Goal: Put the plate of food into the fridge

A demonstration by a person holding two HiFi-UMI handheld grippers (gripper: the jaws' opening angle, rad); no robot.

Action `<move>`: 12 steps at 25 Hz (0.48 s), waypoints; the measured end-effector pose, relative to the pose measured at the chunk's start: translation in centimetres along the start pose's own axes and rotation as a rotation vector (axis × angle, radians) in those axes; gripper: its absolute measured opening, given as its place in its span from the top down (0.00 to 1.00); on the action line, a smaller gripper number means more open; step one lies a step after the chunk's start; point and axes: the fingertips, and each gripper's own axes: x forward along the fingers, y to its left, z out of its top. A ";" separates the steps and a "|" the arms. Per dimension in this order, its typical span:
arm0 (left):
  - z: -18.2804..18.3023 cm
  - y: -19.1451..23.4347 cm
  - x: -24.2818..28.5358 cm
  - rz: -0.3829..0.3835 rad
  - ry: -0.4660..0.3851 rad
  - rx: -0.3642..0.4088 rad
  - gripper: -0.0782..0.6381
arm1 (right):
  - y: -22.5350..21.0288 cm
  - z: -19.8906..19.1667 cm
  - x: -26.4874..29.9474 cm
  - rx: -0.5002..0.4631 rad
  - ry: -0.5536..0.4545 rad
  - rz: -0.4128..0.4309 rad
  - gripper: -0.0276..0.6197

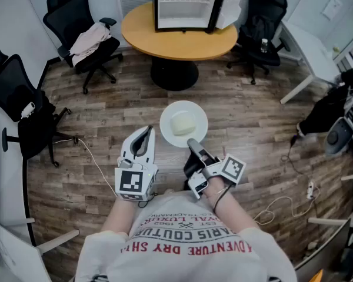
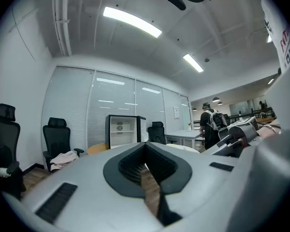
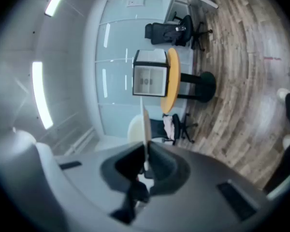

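I hold a white plate (image 1: 183,124) level in front of me, with a pale block of food (image 1: 182,123) on it. My right gripper (image 1: 192,143) is shut on the plate's near rim. In the right gripper view the plate (image 3: 145,124) shows edge-on between the jaws of the right gripper (image 3: 146,153). My left gripper (image 1: 146,131) hovers just left of the plate, shut and empty. In its own view the left gripper (image 2: 145,146) has its tips together. The small fridge (image 1: 185,4) stands open on a round yellow table (image 1: 179,37) ahead; the same fridge (image 2: 122,131) (image 3: 150,79) shows in both gripper views.
Black office chairs stand around: one with cloth on it (image 1: 85,40) at the left, another (image 1: 260,25) right of the table. A white desk (image 1: 309,51) is at the right. Cables (image 1: 282,207) lie on the wood floor. A person with a backpack (image 2: 210,124) stands far off.
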 end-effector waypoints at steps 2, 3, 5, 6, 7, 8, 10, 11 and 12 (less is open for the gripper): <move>-0.1 0.0 0.1 -0.002 0.003 -0.002 0.85 | 0.0 0.0 0.0 0.004 0.000 0.003 0.90; -0.1 0.0 0.1 -0.003 0.005 -0.003 0.85 | 0.0 0.0 0.0 0.004 0.000 0.002 0.90; -0.3 -0.1 0.2 -0.005 0.009 -0.006 0.85 | -0.1 0.1 0.0 0.005 0.001 0.000 0.90; -0.3 -0.2 0.3 -0.005 0.011 -0.010 0.85 | -0.2 0.2 0.0 0.006 0.001 -0.001 0.90; -0.2 -0.2 0.3 -0.006 0.011 -0.013 0.85 | -0.2 0.2 0.1 0.007 0.003 -0.001 0.90; -0.2 -0.2 0.4 -0.006 0.012 -0.011 0.85 | -0.2 0.1 0.1 0.009 0.005 0.000 0.90; -0.2 0.0 0.5 -0.008 0.012 -0.007 0.85 | -0.1 0.0 0.3 0.012 0.008 -0.004 0.90; -0.3 0.1 0.6 -0.009 0.012 -0.010 0.85 | -0.2 0.0 0.3 0.013 0.008 -0.007 0.90; -0.4 0.0 0.6 -0.010 0.013 -0.013 0.85 | -0.3 0.0 0.3 0.015 0.006 -0.011 0.90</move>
